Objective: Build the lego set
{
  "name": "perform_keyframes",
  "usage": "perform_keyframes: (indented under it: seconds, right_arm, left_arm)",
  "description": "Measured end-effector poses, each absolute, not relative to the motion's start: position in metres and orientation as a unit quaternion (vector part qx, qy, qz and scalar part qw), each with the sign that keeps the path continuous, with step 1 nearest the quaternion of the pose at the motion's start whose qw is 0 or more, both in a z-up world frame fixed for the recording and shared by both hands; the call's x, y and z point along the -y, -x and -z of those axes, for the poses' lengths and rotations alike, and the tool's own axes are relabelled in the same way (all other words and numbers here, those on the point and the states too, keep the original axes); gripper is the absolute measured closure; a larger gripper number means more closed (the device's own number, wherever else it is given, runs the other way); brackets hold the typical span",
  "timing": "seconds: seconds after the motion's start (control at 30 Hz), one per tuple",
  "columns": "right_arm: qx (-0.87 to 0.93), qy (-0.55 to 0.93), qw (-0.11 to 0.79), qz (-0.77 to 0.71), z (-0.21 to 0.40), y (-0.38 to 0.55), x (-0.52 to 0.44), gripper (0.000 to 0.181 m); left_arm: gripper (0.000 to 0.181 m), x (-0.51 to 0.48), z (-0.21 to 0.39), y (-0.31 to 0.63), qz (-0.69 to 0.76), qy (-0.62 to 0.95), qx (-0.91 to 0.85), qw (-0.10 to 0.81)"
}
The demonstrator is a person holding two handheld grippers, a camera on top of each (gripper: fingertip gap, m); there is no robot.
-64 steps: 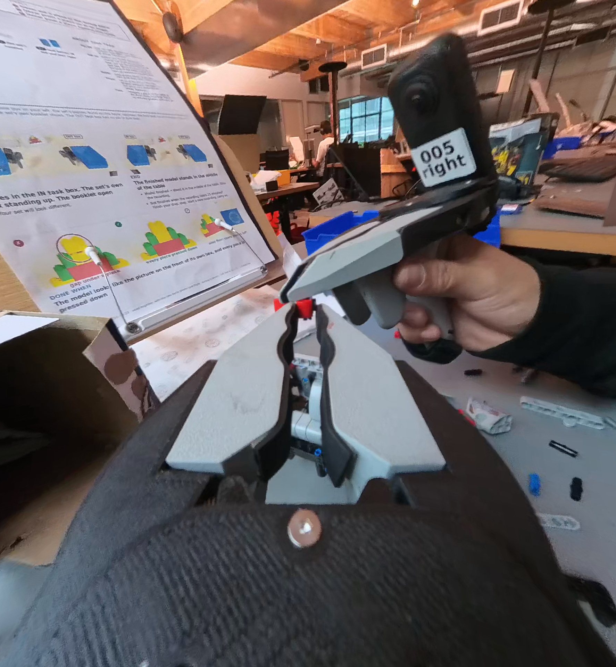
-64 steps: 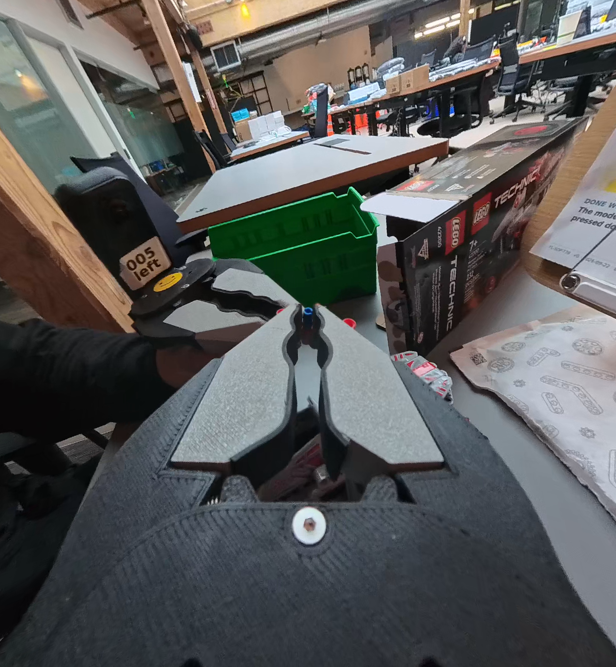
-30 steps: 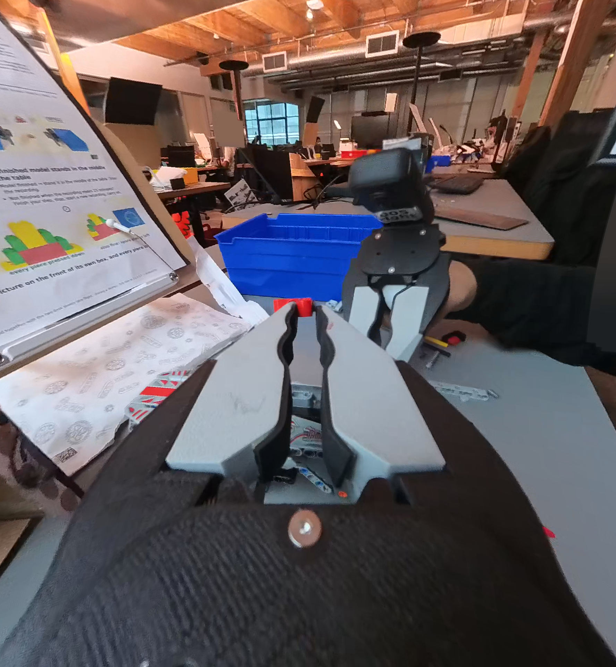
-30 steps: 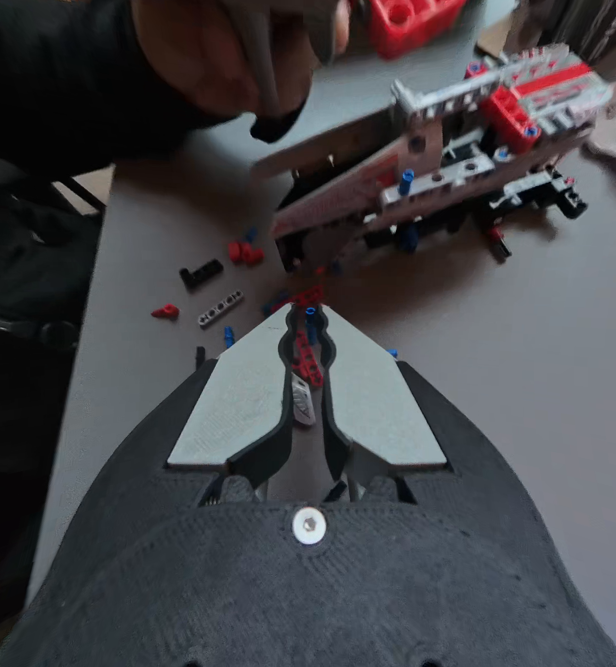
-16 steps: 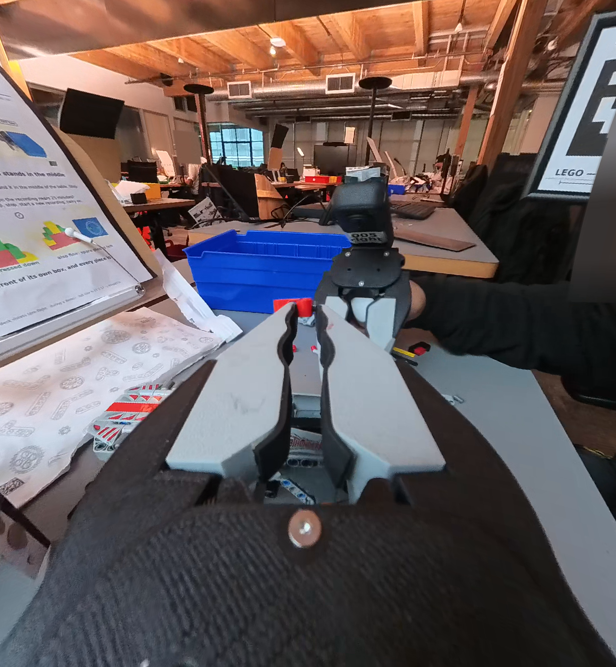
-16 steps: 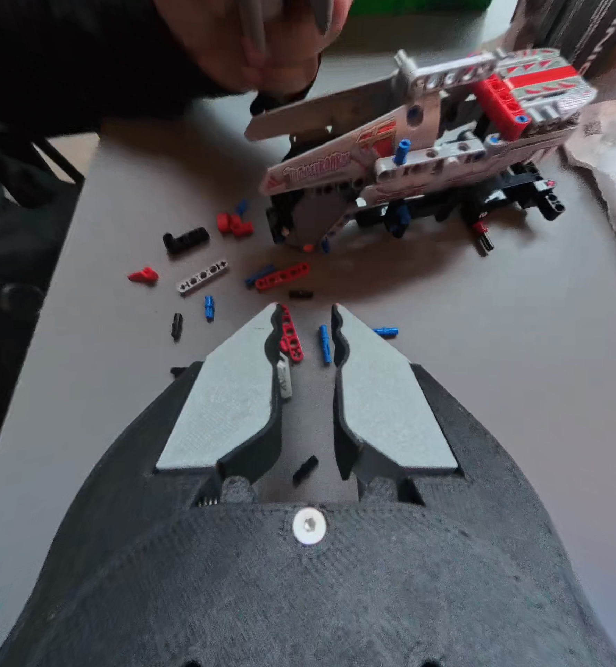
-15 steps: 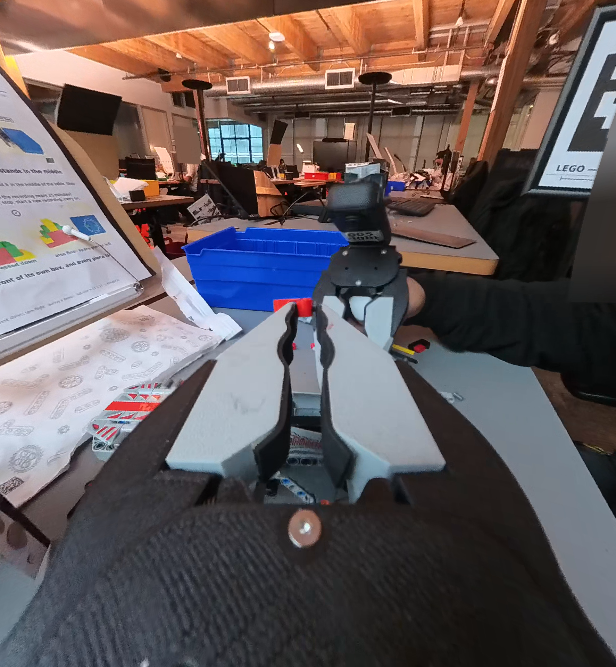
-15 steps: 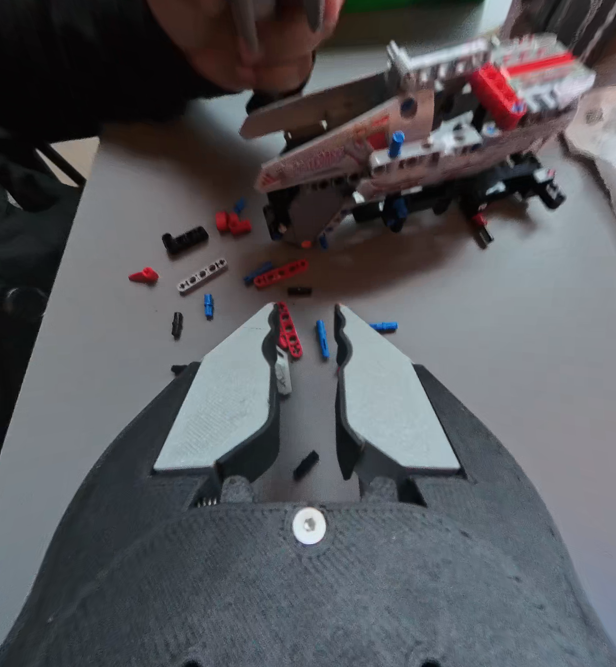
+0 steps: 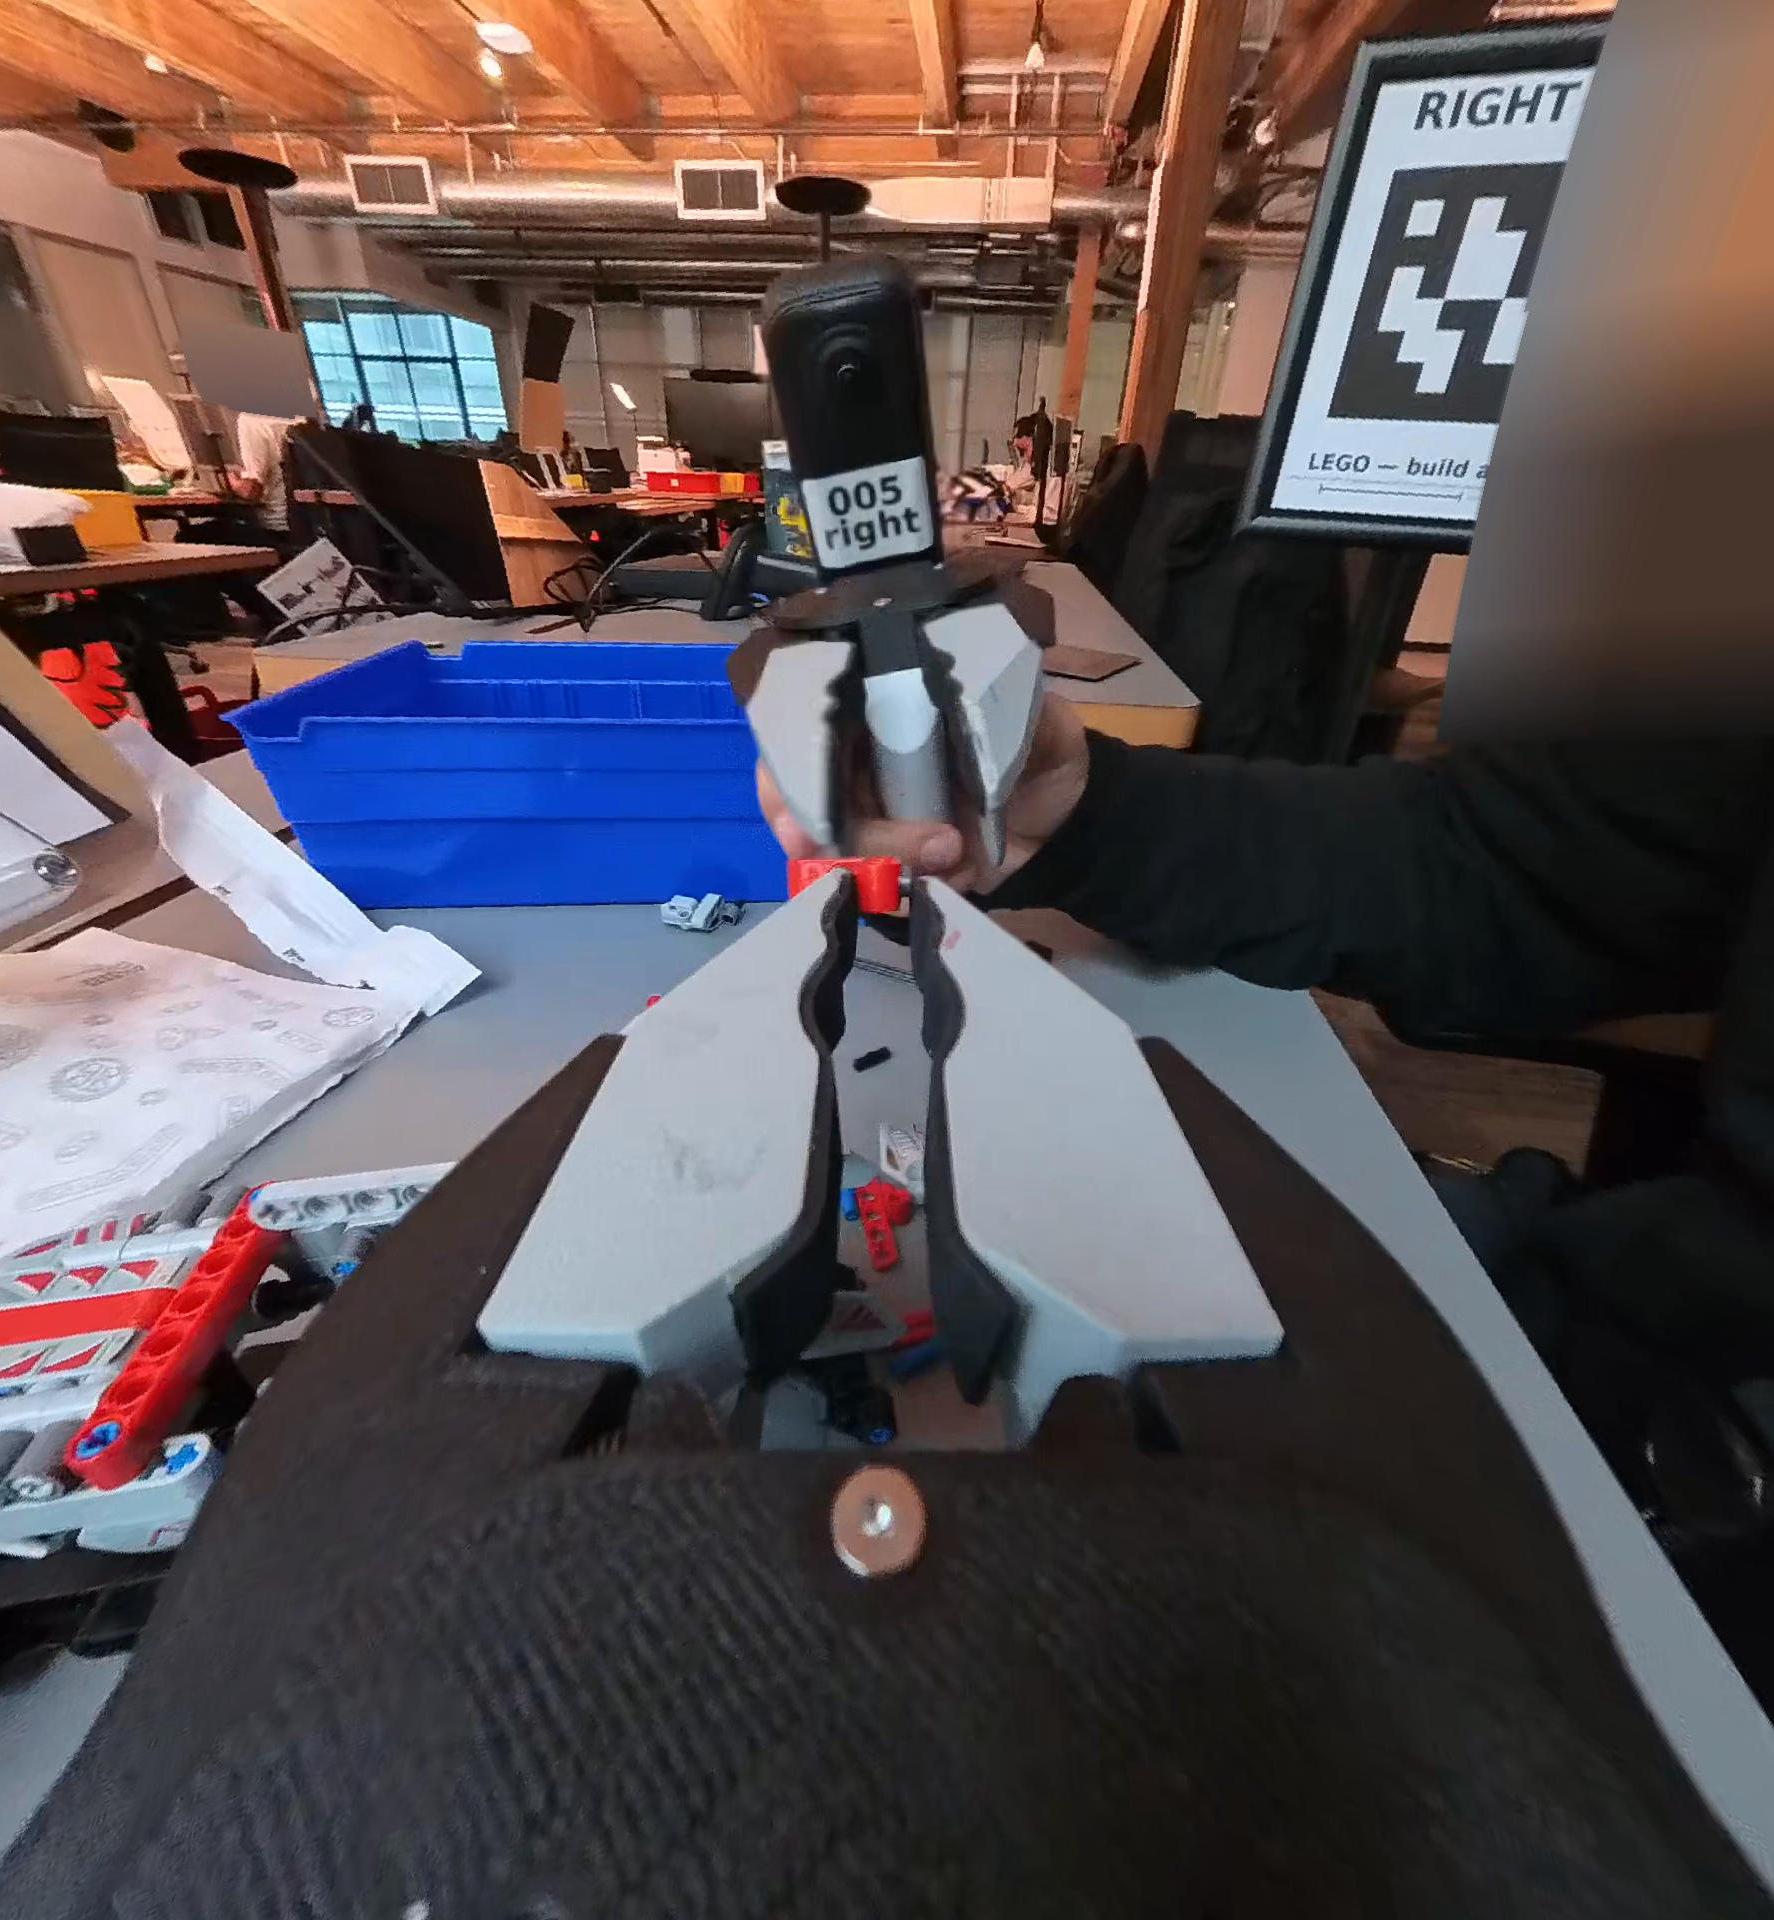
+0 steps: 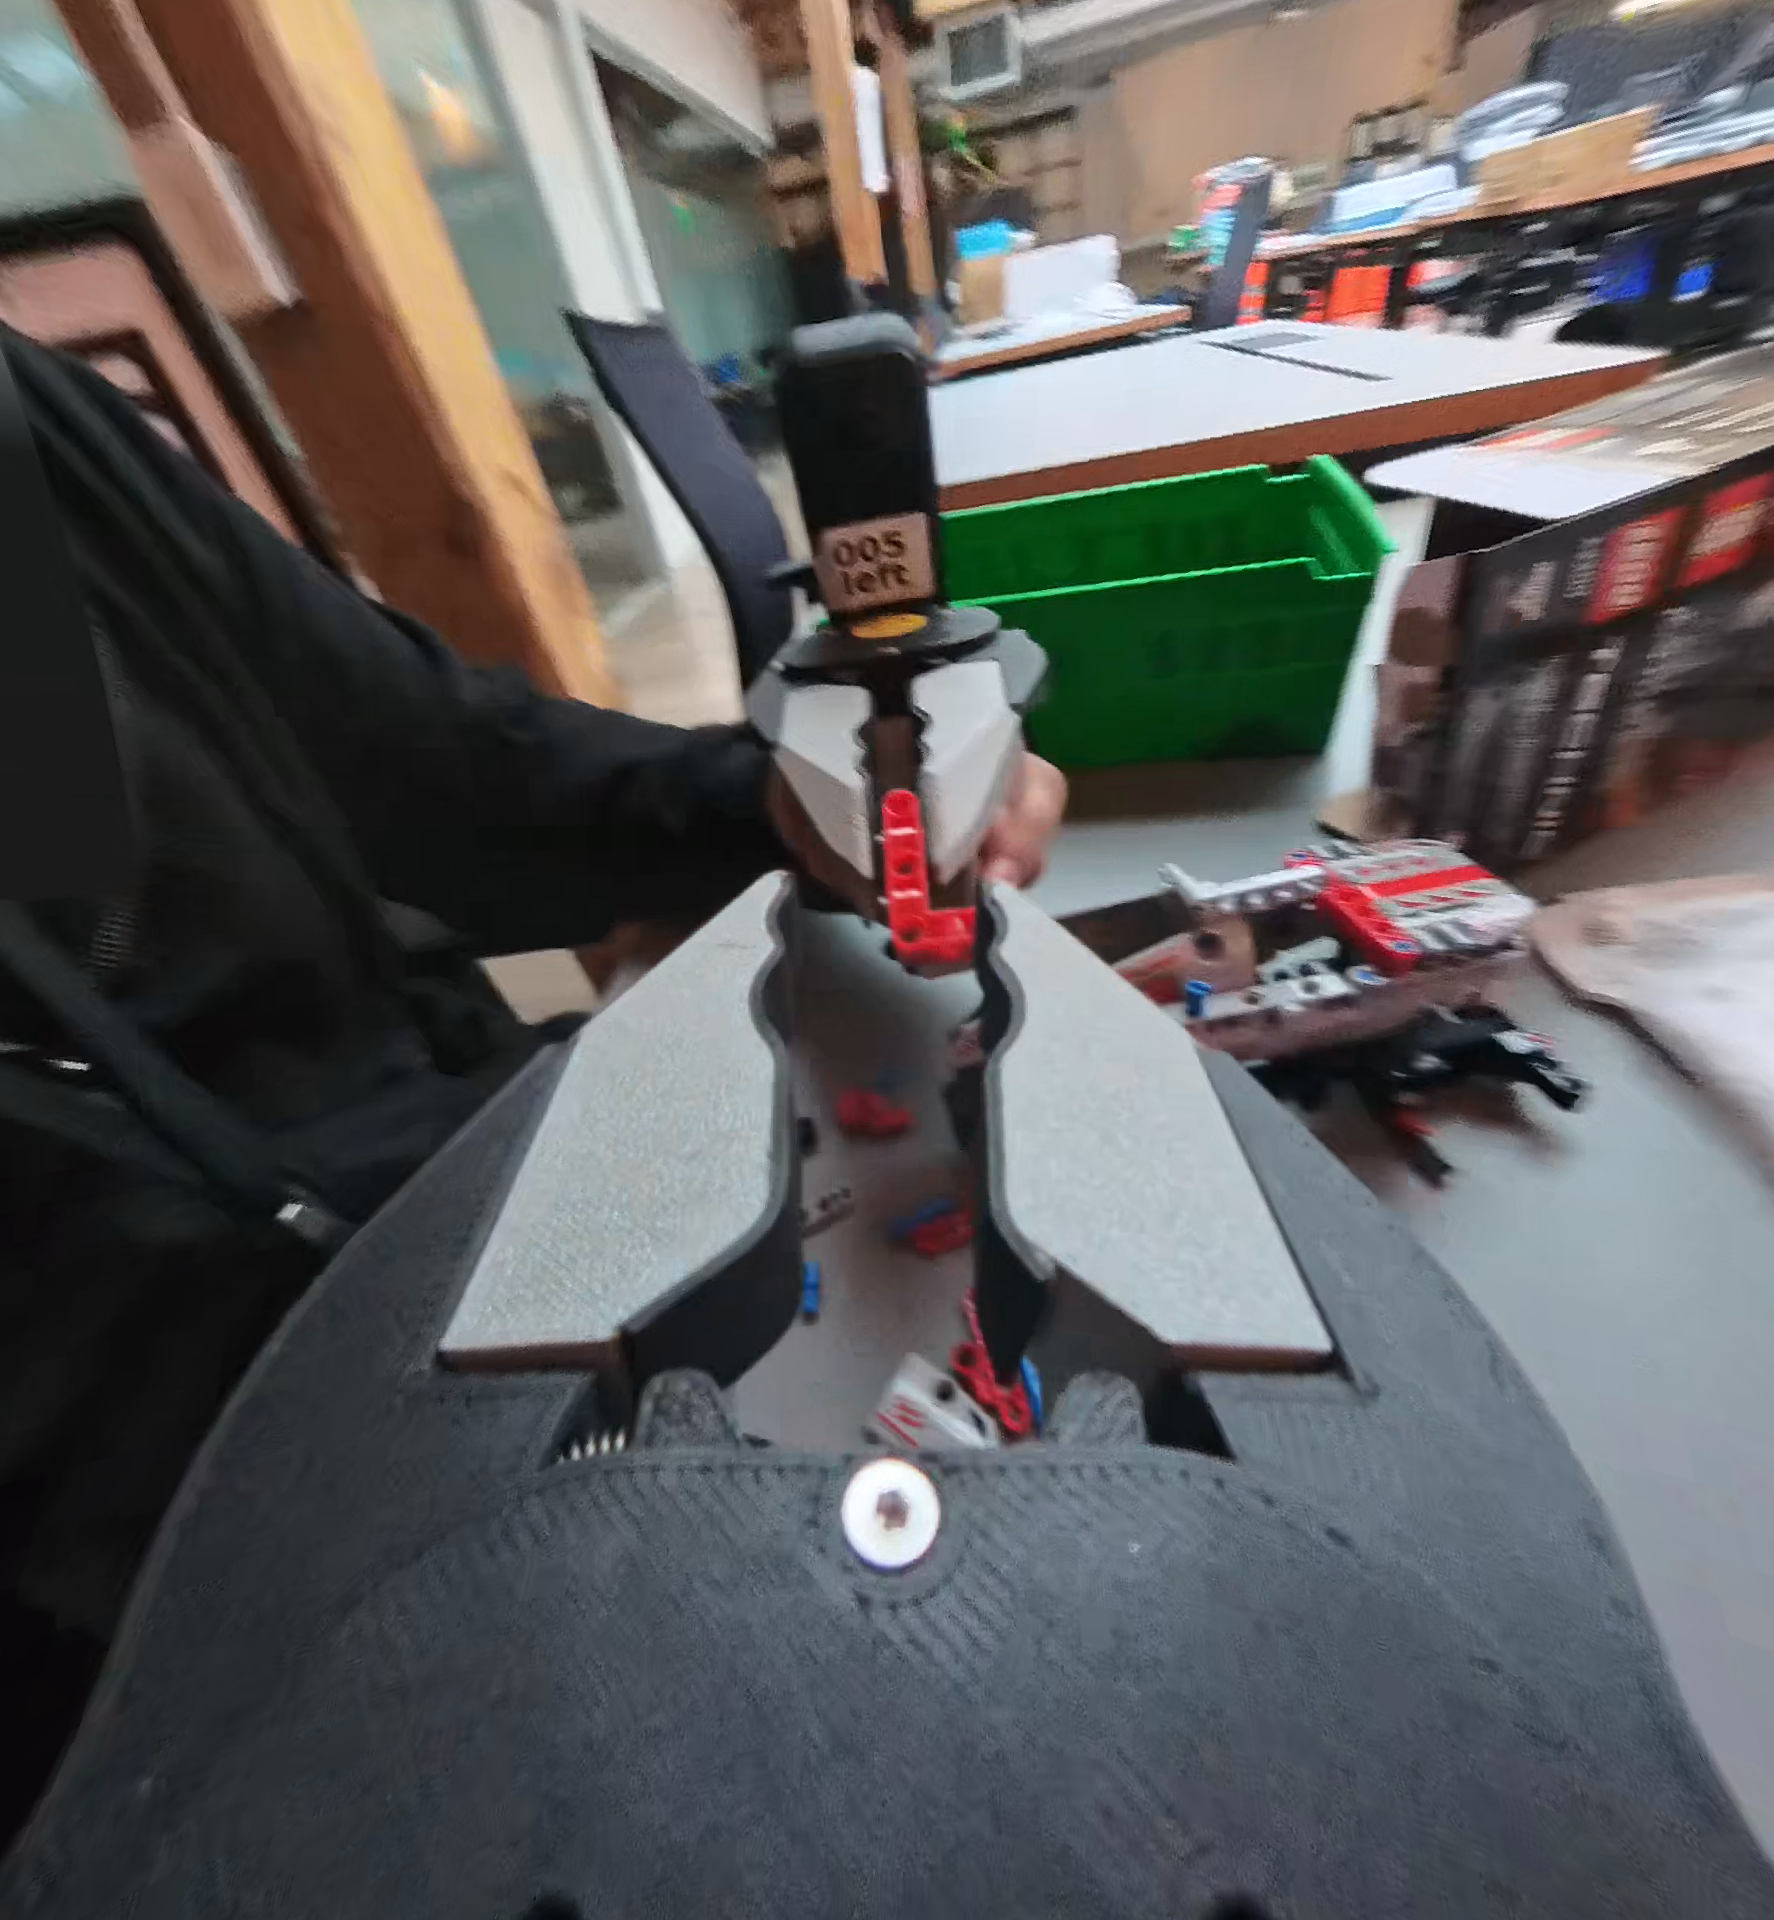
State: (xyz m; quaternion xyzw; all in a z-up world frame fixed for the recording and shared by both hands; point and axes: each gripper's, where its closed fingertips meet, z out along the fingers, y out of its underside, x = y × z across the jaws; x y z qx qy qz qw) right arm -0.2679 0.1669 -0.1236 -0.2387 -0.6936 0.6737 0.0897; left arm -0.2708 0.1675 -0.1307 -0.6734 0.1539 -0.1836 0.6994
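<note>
The two grippers face each other in the air above the bench [image 9: 571, 997]. The left gripper [image 9: 875, 891] has its jaws nearly closed on a red L-shaped piece [image 10: 914, 894], which sticks out from the tips. The right gripper [image 10: 883, 914] has its jaws parted a little and holds nothing; one of its tips is just beside the foot of the red piece, and I cannot tell if it touches.

I judge that the step in hand is the preparing of this red piece before it goes on the model. The next move probably calls for the right gripper to take a pin from the bench, or to grip the free end of the piece, and this needs a careful alignment because the piece is small.

The half-built model [image 10: 1382, 935], red, grey and black, lies on the bench to the side, apart from both grippers.

Counting: two grippers, one red piece held, one model, one blue bin [image 9: 509, 769], one green bin [image 10: 1163, 623], one set box [image 10: 1610, 665], one printed paper bag [image 9: 114, 1049]. The loose small parts [image 10: 924, 1226] under the grippers are several, red, blue and black; the blur does not allow an exact count.
</note>
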Motion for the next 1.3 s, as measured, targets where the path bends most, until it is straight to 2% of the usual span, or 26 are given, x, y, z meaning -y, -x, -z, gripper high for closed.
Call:
perform_keyframes:
  seconds: [0.07,0.1,0.17,0.27,0.3,0.33,0.47,0.53,0.77,0.83,1.03,1.13,1.2,1.3]
  right_arm:
    - [0.702,0.235,0.104,-0.665,0.128,0.269,-0.165,0.17]
    - [0.708,0.237,0.123,-0.654,0.13,0.272,-0.165,0.166]
    - [0.723,0.24,0.159,-0.629,0.135,0.277,-0.166,0.146]
    - [0.751,0.231,0.243,-0.569,0.142,0.282,-0.169,0.146]
    - [0.76,0.225,0.28,-0.542,0.144,0.284,-0.171,0.149]
    - [0.768,0.214,0.317,-0.514,0.145,0.286,-0.172,0.159]
    - [0.764,0.175,0.473,-0.403,0.142,0.295,-0.178,0.16]
    - [0.769,0.185,0.467,-0.395,0.147,0.297,-0.178,0.161]
    - [0.752,0.262,0.287,-0.533,0.155,0.296,-0.17,0.16]
    - [0.727,0.285,0.284,-0.556,0.149,0.3,-0.177,0.161]
    - [0.745,0.247,0.404,-0.469,0.148,0.302,-0.182,0.161]
    - [0.717,0.216,0.562,-0.351,0.132,0.307,-0.201,0.16]
    - [0.696,0.185,0.63,-0.29,0.121,0.304,-0.206,0.16]
    - [0.692,0.151,0.662,-0.244,0.12,0.302,-0.201,0.16]
  left_arm:
    - [0.174,-0.169,0.131,0.271,0.18,0.674,-0.152,0.7]
    - [0.174,-0.169,0.132,0.269,0.183,0.676,-0.153,0.697]
    - [0.174,-0.169,0.131,0.266,0.189,0.673,-0.157,0.698]
    - [0.174,-0.172,0.131,0.27,0.185,0.679,-0.138,0.697]
    - [0.174,-0.172,0.131,0.27,0.193,0.678,-0.133,0.697]
    - [0.174,-0.173,0.129,0.272,0.199,0.675,-0.124,0.7]
    - [0.173,-0.174,0.13,0.281,0.201,0.674,-0.1,0.704]
    - [0.173,-0.174,0.132,0.282,0.196,0.68,-0.1,0.699]
    - [0.173,-0.176,0.135,0.283,0.179,0.685,-0.099,0.699]
    - [0.171,-0.177,0.135,0.285,0.175,0.687,-0.093,0.699]
    - [0.173,-0.178,0.135,0.291,0.166,0.69,-0.078,0.701]
    - [0.173,-0.176,0.132,0.291,0.15,0.686,-0.086,0.706]
    - [0.172,-0.175,0.131,0.293,0.149,0.685,-0.084,0.708]
    - [0.172,-0.175,0.129,0.293,0.152,0.681,-0.083,0.712]
